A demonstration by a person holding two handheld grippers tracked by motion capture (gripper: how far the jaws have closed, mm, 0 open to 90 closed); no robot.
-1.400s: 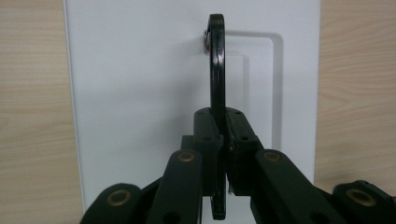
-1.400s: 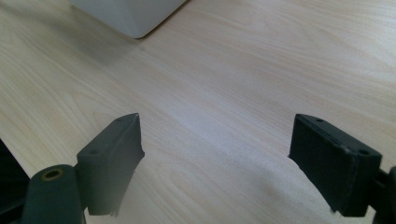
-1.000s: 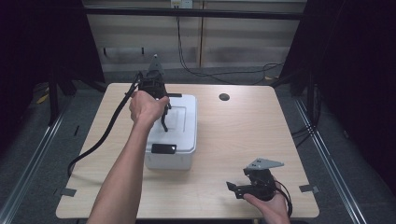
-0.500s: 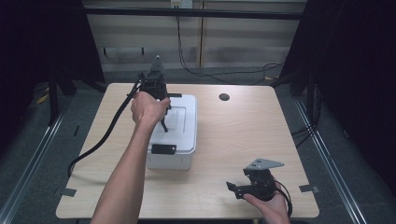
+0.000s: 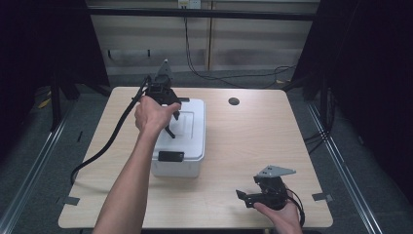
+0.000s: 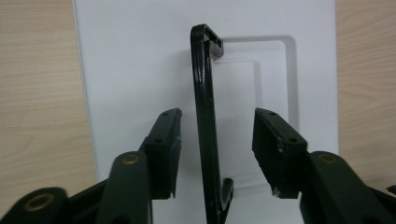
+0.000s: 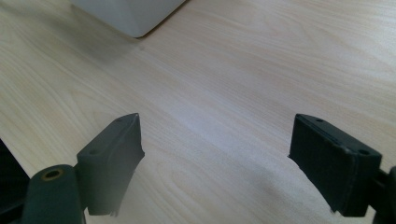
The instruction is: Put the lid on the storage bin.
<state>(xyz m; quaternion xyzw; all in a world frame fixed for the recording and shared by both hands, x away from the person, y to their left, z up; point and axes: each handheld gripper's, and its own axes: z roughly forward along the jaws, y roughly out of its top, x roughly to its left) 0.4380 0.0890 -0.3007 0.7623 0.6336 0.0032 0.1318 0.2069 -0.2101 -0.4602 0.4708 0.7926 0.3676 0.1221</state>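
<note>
A white rectangular plastic box (image 5: 180, 141) with a lid was seen on the left half of a light wooden table (image 5: 253, 136), its long sides running away from the person and its near end set well back from the table's near edge. A black latch (image 5: 170, 156) was seen on the near end of the lid. The left gripper (image 5: 170, 124) was held above the far part of the lid by the left hand (image 5: 152, 114), with its thick black cable (image 5: 107, 144) trailing off over the table's left edge. In the left gripper view, the jaws were seen standing apart on either side of a slim black carrying handle (image 6: 205, 126), which was raised on edge out of the rectangular recess (image 6: 271, 93) in the lid; a gap was left between the handle and each pad, narrower on the left pad's side, so nothing was clamped. The right gripper (image 5: 248, 197) was held low by the right hand (image 5: 280, 214) near the table's near right corner, well apart from the box. In the right gripper view its jaws were spread wide over bare wood (image 7: 224, 116), with a corner of the white box (image 7: 135, 16) visible at the top. Open tabletop was left to the right of the box and in front of it, and a small dark round hole (image 5: 234, 101) was seen near the far edge.
</note>
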